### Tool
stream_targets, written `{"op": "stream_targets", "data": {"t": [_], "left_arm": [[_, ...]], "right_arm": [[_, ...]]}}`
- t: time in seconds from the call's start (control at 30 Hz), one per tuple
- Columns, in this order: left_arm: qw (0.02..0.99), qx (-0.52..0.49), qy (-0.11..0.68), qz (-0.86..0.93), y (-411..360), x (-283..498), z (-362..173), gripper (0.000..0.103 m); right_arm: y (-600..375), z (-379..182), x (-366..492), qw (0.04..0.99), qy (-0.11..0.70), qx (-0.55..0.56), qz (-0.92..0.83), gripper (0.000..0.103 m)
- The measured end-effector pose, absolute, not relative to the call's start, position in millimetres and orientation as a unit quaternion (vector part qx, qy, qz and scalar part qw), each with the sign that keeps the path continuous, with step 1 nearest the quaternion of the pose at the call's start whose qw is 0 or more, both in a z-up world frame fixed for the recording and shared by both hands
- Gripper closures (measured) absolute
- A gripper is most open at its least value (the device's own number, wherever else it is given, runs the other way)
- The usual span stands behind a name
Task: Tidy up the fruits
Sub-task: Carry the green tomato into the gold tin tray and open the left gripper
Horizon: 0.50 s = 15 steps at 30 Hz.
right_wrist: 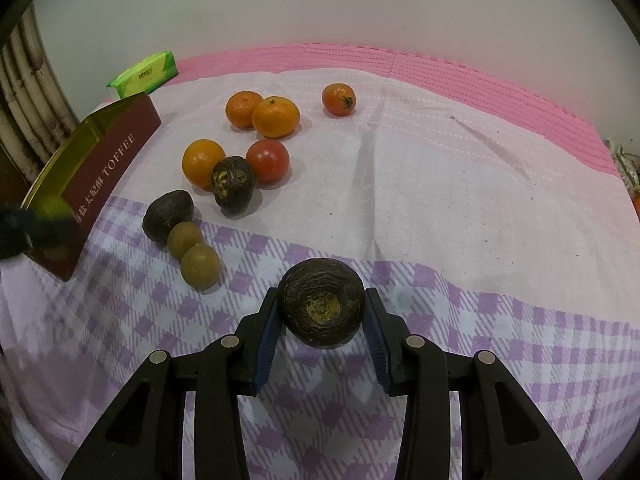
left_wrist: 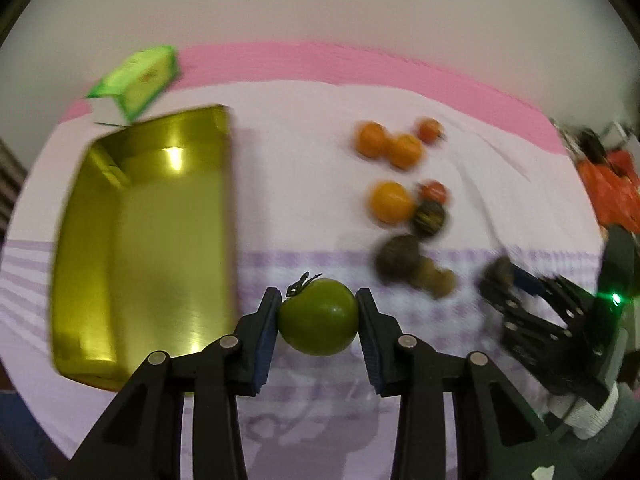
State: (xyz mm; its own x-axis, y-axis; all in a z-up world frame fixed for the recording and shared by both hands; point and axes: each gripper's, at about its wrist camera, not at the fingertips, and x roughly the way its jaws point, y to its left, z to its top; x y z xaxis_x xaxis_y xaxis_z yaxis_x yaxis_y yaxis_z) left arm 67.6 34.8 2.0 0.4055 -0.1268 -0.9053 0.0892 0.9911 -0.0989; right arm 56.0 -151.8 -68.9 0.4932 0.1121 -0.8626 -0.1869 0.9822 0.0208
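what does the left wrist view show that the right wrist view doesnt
Only the left wrist view: the gold tin's empty inside and the left tongs shut on a green tomato.
Only the right wrist view: the tin's maroon TOFFEE side and the right tongs shut on a dark wrinkled fruit.
Both: oranges, red tomatoes, green tissue pack, checked cloth.

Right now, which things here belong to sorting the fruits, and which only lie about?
Job: green tomato in left gripper; dark fruit in right gripper; oranges; red tomatoes; gold tin.
Lying about: green tissue pack; checked cloth.
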Motion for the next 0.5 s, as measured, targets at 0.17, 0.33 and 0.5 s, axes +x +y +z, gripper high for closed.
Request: {"op": "stream_targets", "data": {"t": [0.17,0.33,0.5], "left_arm": [[0.84,-0.02,0.543,-0.005,91,78,0,0.069],[0.829,-0.018,0.557,0.041,130,83,-17,0.069],[0.81,-0.032,0.582,0.066,158,82,-37,0.069]], "right_arm": [[-150,-69,57,0.863,0.497,-0.042,0.083,0.061],[-148,-70,57,0.862,0.498,-0.049,0.079,0.061],[-146,-71,58,0.862,0.499,-0.051,0.075,0.061]]}}
